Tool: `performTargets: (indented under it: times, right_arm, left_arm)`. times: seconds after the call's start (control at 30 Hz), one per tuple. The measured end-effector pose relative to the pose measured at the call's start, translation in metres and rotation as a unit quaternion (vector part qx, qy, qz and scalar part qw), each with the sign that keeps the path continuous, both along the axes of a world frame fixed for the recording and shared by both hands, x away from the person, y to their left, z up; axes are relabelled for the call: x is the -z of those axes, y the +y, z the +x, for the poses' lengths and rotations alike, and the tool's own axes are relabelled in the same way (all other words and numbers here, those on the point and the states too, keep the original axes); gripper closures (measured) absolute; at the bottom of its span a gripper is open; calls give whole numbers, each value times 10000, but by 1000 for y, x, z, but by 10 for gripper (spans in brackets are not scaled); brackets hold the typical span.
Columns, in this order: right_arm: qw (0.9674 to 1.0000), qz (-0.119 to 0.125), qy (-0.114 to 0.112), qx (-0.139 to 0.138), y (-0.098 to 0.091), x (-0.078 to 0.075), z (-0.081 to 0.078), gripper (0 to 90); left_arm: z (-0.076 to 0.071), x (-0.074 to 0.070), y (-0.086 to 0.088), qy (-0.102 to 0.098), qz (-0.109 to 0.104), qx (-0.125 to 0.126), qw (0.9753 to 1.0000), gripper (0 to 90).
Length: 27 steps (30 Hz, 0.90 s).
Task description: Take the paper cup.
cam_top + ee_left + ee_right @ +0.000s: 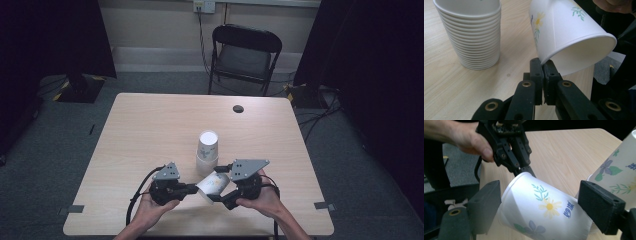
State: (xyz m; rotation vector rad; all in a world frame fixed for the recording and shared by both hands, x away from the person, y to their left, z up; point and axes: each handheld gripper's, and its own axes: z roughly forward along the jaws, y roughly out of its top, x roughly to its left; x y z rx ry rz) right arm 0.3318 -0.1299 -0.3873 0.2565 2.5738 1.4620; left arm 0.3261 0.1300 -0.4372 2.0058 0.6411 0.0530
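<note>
A white paper cup (212, 184) with a flower print hangs tilted on its side between the two grippers, just above the table's front edge. My left gripper (543, 66) is shut on the cup's rim (574, 47), wall pinched between its pads. My right gripper (542, 203) is open, with its jaws on either side of the cup's body (544, 212) and a gap at the right pad. In the high view the left gripper (196, 189) and right gripper (220, 197) meet at the cup. A stack of nested cups (207, 150) stands upside down just behind them.
The wooden table (150, 125) has a round dark cable hole (238, 108) near its far edge. A black folding chair (245, 50) stands beyond the table. The stack of cups (471, 32) stands close to the held cup on its left in the left gripper view.
</note>
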Motion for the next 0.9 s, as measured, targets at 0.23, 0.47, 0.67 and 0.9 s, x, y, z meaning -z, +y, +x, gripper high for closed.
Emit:
performTargets:
  times: [0.23, 0.47, 0.67, 0.9]
  right_arm:
    - [9974, -609, -260, -300, 4, -1, -1, 140]
    - [9941, -909, -496, -314, 7, 1, -4, 138]
    - [9921, -1075, -570, -299, 8, 6, -4, 138]
    - [9901, -1167, -736, -239, 12, 9, -4, 136]
  left_arm:
    - [2, 0, 0, 82, 57, 58, 9999, 882]
    - [3, 0, 0, 137, 56, 51, 9999, 882]
    - [9, -2, 4, 279, 36, 57, 9996, 882]
    - [13, -7, 5, 234, 171, -9, 9996, 882]
